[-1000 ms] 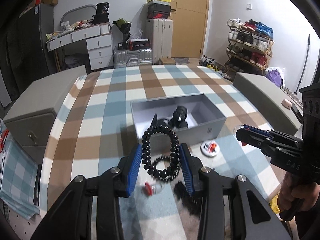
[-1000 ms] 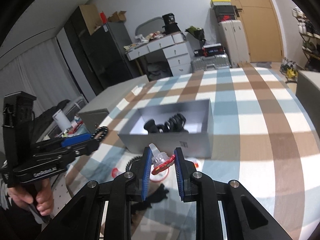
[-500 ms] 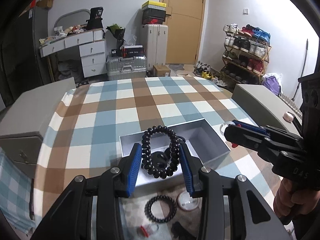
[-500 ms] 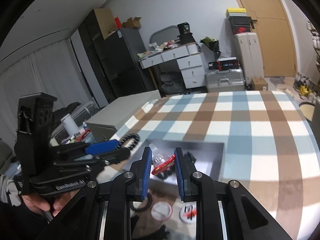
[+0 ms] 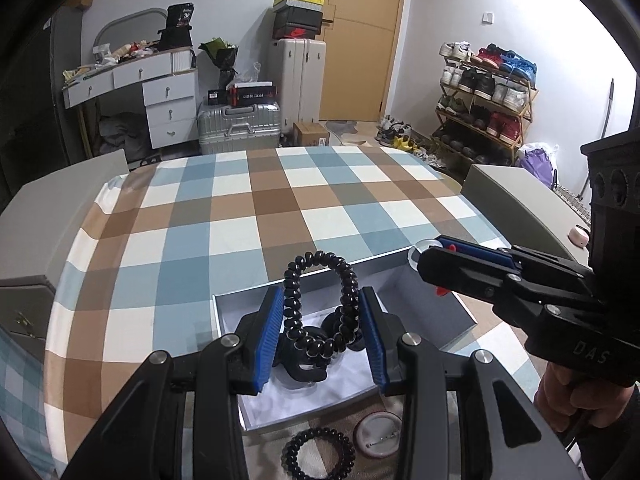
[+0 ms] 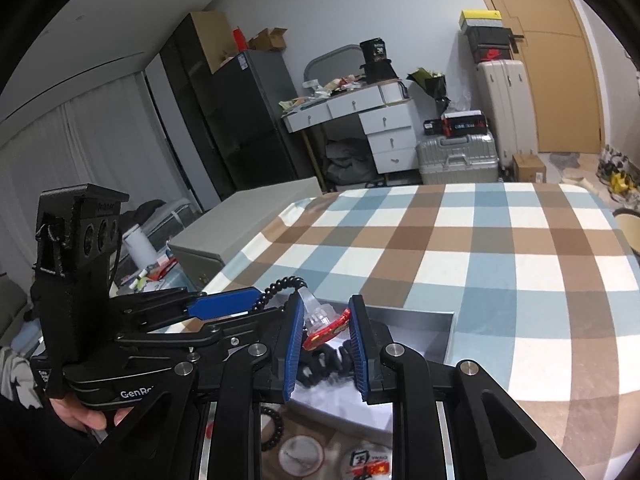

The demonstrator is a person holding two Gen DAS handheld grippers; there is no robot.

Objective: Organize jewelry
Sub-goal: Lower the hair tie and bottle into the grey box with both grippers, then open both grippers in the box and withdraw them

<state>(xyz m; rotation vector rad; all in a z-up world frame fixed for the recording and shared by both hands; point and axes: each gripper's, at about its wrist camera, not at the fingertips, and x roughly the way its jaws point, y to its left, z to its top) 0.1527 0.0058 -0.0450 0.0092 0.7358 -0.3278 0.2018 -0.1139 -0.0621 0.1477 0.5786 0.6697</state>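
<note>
Left claw [image 5: 322,336], marked "GenRo…", clenched on black spiral coil hair tie [image 5: 320,304] above open grey cardboard box [image 5: 448,312]; right claw [image 6: 325,340], "DAS", grips clear plastic red-faced badge [image 6: 326,322] over same box.

2 grippers: the left gripper [image 5: 320,334] and the right gripper [image 6: 324,340]. 1 grey box [image 5: 460,312]. 2 black coil bands outside the box: 1 held band [image 5: 318,304], 1 lying band [image 5: 318,454]. Dark pieces [image 5: 304,368] inside the box, count unclear. 1 red-and-clear clip [image 6: 326,322]. 2 round badges: a plain badge [image 5: 378,434] and a printed badge [image 6: 366,464]. 1 checked cloth [image 5: 248,216].
</note>
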